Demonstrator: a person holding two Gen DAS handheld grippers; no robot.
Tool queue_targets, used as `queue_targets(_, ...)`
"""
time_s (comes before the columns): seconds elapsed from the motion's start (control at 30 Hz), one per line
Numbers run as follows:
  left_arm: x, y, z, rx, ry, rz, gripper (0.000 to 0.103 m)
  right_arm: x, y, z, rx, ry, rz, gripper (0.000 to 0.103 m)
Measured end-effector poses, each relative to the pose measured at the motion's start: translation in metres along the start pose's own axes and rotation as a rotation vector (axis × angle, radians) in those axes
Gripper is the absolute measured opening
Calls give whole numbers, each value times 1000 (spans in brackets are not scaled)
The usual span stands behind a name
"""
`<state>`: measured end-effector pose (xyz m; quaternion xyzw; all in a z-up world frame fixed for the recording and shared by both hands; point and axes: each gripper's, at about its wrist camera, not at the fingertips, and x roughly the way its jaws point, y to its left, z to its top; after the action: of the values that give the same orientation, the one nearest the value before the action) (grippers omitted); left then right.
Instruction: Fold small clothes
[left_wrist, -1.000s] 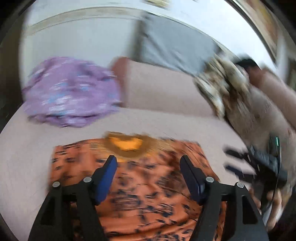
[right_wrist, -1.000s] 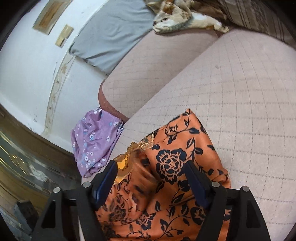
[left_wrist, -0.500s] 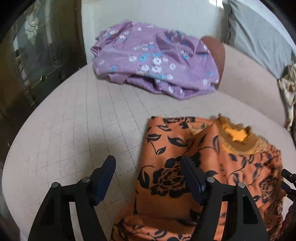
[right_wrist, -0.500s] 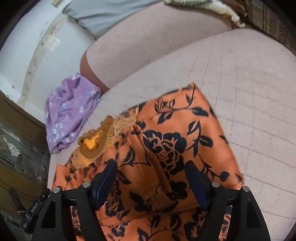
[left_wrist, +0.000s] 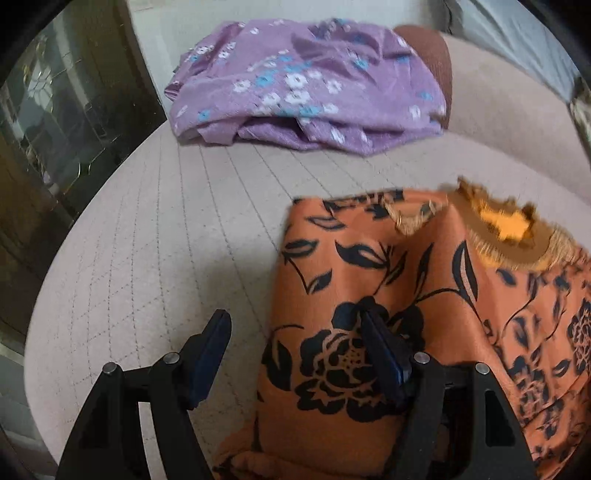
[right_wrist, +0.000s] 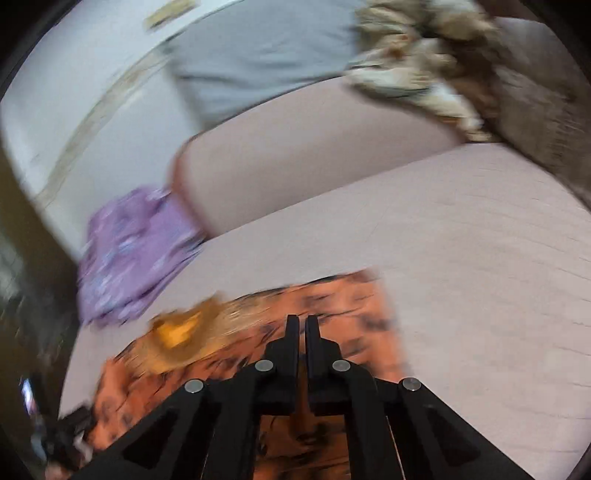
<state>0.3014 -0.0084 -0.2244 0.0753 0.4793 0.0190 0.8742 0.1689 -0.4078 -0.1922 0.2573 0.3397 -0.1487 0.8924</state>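
The orange garment (left_wrist: 424, 295), printed with dark blue flowers and leaves, lies on the pale quilted sofa seat (left_wrist: 166, 240), folded over so that its left edge forms a thick doubled fold. Its gold-fringed neckline (left_wrist: 513, 236) sits at the far end, toward the sofa's backrest.

The left claw (left_wrist: 295, 350) stands open over the garment's near left corner. Its right finger (left_wrist: 384, 354) lies over the printed cloth, its left finger (left_wrist: 210, 350) over bare seat just beside the fold, and the garment's left edge runs between the two. Neither pad presses the cloth.

In the right wrist view, which is blurred, the right claw (right_wrist: 302, 332) has its two fingers drawn together with only a thin slit between them. They are over the orange garment (right_wrist: 332, 306), near its far edge, with the neckline (right_wrist: 177, 332) to their left. Whether any cloth is pinched between the tips cannot be told through the blur.

A purple flowered garment (left_wrist: 303, 85) lies bunched at the far left of the seat against a brown armrest end (left_wrist: 432, 48), well apart from the orange one. Farther back a grey cushion (right_wrist: 258, 55) leans against the white wall (right_wrist: 92, 92), and a crumpled beige patterned cloth (right_wrist: 417, 66) rests on top of the backrest at the right. A dark cabinet with glass panels (left_wrist: 48, 122) stands left of the sofa
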Motion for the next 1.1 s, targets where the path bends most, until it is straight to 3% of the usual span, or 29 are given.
queue_targets(0.07,2,-7,-2,31,-9,36,73,12,-29,0,76,52,-62,3)
queue_targets(0.1,1,-8,-2,38,-14,44,73,18,-45,-2,150,89,-32,4)
queue_targets(0.2,2,-5,-1,23,-10,32,73,39,-64,-4,357,254,213,8)
queue_targets(0.23,3,-3,-1,15,-4,24,74,39,-62,-4,360,260,237,10)
queue_targets(0.3,5,0,-1,0,7,12,74,36,-46,-4,304,235,257,47)
queue_targets(0.33,5,1,0,-6,11,7,74,35,-40,-4,271,227,260,91)
queue_targets(0.37,6,2,0,-10,13,2,74,33,-37,-5,255,207,267,99)
queue_targets(0.43,5,2,0,-14,13,1,74,31,-29,-9,235,173,270,99)
queue_targets(0.53,4,0,0,1,7,14,74,41,-23,-14,210,213,286,96)
queue_targets(0.6,3,-2,-1,11,1,23,74,52,-14,-25,195,261,284,83)
queue_targets(0.67,3,-2,0,8,2,22,74,68,-4,-36,157,319,281,60)
queue_targets(0.7,3,-1,0,5,3,18,74,72,1,-41,127,339,263,54)
queue_targets(0.77,3,0,0,0,5,15,74,72,17,-48,18,310,179,32)
queue_targets(0.83,3,1,0,-6,3,17,74,64,31,-49,-47,280,164,8)
queue_targets(0.97,-3,4,3,-20,-27,44,74,26,45,-37,-139,121,71,3)
queue_targets(1.1,-10,7,6,-25,-64,65,74,7,27,-19,-124,15,-51,3)
